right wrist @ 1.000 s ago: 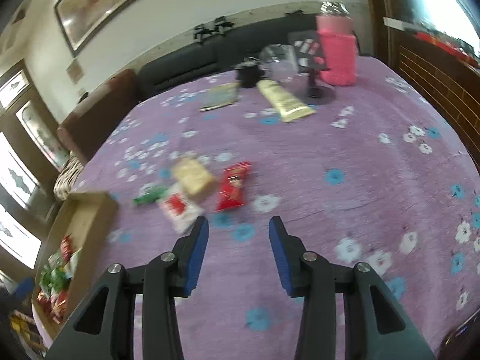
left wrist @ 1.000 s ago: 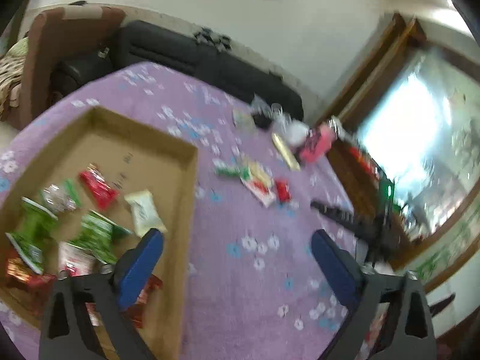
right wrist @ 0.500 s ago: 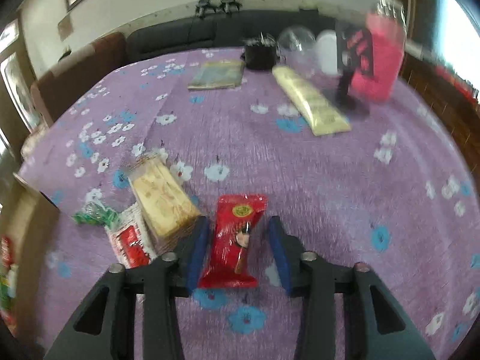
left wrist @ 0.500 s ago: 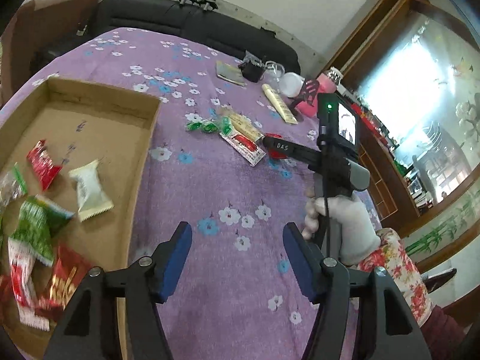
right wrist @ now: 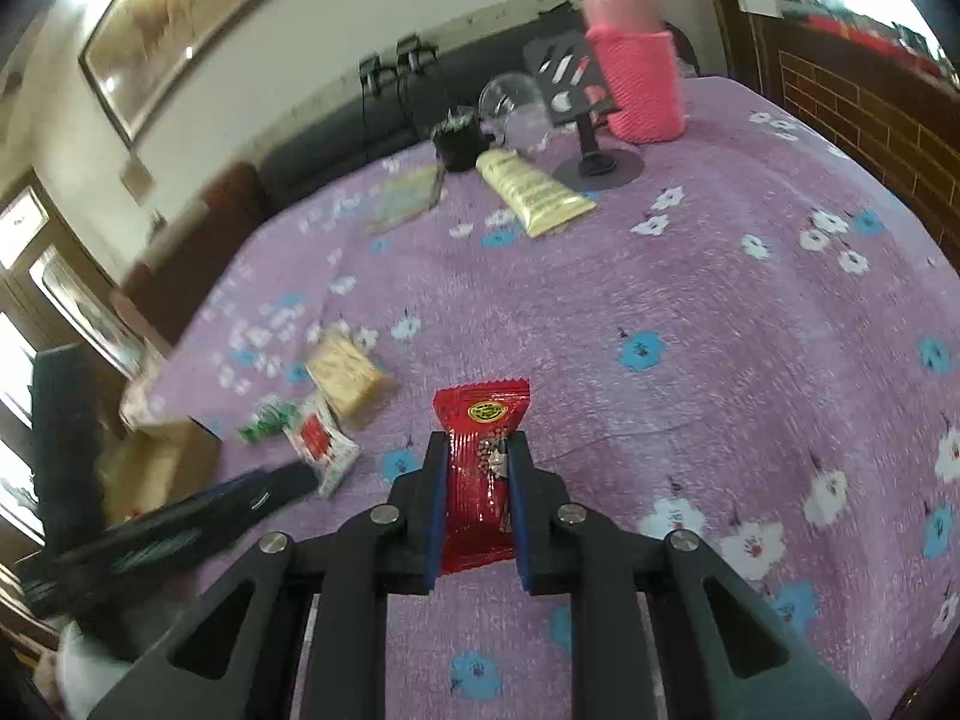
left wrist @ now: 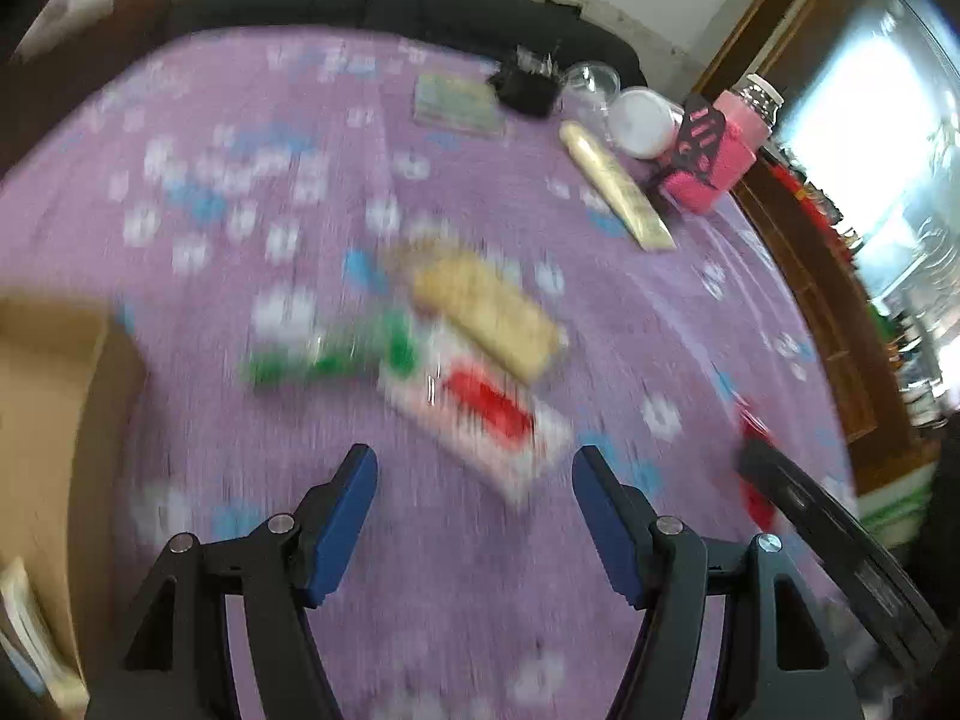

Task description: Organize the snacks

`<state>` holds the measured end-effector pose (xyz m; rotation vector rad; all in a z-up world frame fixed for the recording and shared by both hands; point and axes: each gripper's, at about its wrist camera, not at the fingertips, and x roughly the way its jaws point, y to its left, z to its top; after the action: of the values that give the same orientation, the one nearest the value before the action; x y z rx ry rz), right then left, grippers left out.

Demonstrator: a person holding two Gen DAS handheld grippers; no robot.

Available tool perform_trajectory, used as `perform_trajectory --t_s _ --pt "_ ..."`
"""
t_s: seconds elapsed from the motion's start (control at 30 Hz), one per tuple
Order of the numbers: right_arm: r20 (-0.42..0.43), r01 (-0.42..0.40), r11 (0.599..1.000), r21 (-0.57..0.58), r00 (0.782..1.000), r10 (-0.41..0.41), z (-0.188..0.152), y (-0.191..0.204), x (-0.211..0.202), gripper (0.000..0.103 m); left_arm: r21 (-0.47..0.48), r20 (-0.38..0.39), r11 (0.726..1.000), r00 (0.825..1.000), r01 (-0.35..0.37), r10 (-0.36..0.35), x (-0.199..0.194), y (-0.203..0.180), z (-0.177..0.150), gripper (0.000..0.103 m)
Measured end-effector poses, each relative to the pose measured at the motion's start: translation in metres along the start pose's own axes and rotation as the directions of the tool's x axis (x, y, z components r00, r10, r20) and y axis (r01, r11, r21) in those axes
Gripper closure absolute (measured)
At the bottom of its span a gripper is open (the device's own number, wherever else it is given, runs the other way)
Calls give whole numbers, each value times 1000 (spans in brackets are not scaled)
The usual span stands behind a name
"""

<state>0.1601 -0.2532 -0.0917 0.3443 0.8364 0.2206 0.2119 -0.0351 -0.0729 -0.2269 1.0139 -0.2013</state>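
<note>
My right gripper (right wrist: 477,480), whose fingers straddled the red snack packet (right wrist: 482,462) a moment ago, now has it clamped and raised above the purple surface (right wrist: 690,312). My left gripper (left wrist: 474,516), fingers apart and empty after just opening slightly, has swung from the cardboard box (left wrist: 42,420) over to the white-and-red packet (left wrist: 480,414) and biscuit pack (left wrist: 492,315).

My left gripper (left wrist: 474,474) hangs over the purple flowered worktop (left wrist: 600,312), jaws apart after just closing partway, nothing between them. Just ahead, blurred, a white packet with a red patch (left wrist: 480,420) lies with a tan biscuit pack (left wrist: 492,315) overlapping its far edge and a green wrapper (left wrist: 324,357) touching on the left. Cardboard box (left wrist: 54,396) at far left. Pink jar (left wrist: 720,162) at the back.
</note>
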Motion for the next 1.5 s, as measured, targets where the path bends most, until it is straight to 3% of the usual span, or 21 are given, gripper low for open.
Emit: perform_trajectory --t_s 0.13,0.2,0.27,0.43,0.53,0.7,0.73,0.77,0.83,0.87,1.17,1.3,1.43,1.47,1.5 --pt "-13 -45 998 36 999 45 4 -9 3 86 105 16 987 993 -122 121 15 -19 8 32" --pt "-20 -46 998 35 999 46 3 -10 6 86 164 26 974 988 -156 154 17 -27 5 42" --pt "-21 -49 998 35 999 50 3 -10 7 86 193 19 974 992 -123 121 13 -30 1 73" --pt "-18 -44 998 39 999 45 3 -11 6 86 225 -6 970 995 -93 97 1 -33 -11 92" --pt "-13 -43 998 35 999 43 2 -10 5 86 243 -31 967 996 -71 81 -7 -33 -26 93" --pt "-19 -50 998 40 999 51 2 -10 5 86 236 -81 971 997 40 -21 -25 -31 -44 90" --pt "-20 -51 998 43 998 52 2 -11 4 86 237 -77 971 997 43 -25 -28 -31 -45 81" --pt "-20 -54 997 47 998 55 3 -11 4 86 237 -60 971 998 36 -23 -32 -30 -45 64" --pt "-19 -57 997 53 998 58 3 -12 3 86 238 -17 971 1000 13 -9 -37 -30 -42 38" --pt "-19 -58 997 55 998 59 3 -13 3 86 238 6 971 1000 1 -3 -38 -30 -41 33" --pt "-30 -60 996 65 998 62 4 -15 5 86 182 -2 981 997 -73 74 -5 -27 -32 33" --pt "-39 -55 997 61 998 58 3 -14 8 86 222 34 966 991 -134 130 3 -44 -32 33" --pt "-43 -47 997 61 998 50 2 -15 9 86 298 29 952 997 -75 70 0 -61 -36 68" --pt "-42 -43 997 61 998 45 2 -15 9 86 305 28 951 998 -55 48 -4 -63 -37 72" --pt "-41 -40 997 62 998 43 2 -16 9 86 310 27 950 999 -42 35 -7 -64 -38 86"
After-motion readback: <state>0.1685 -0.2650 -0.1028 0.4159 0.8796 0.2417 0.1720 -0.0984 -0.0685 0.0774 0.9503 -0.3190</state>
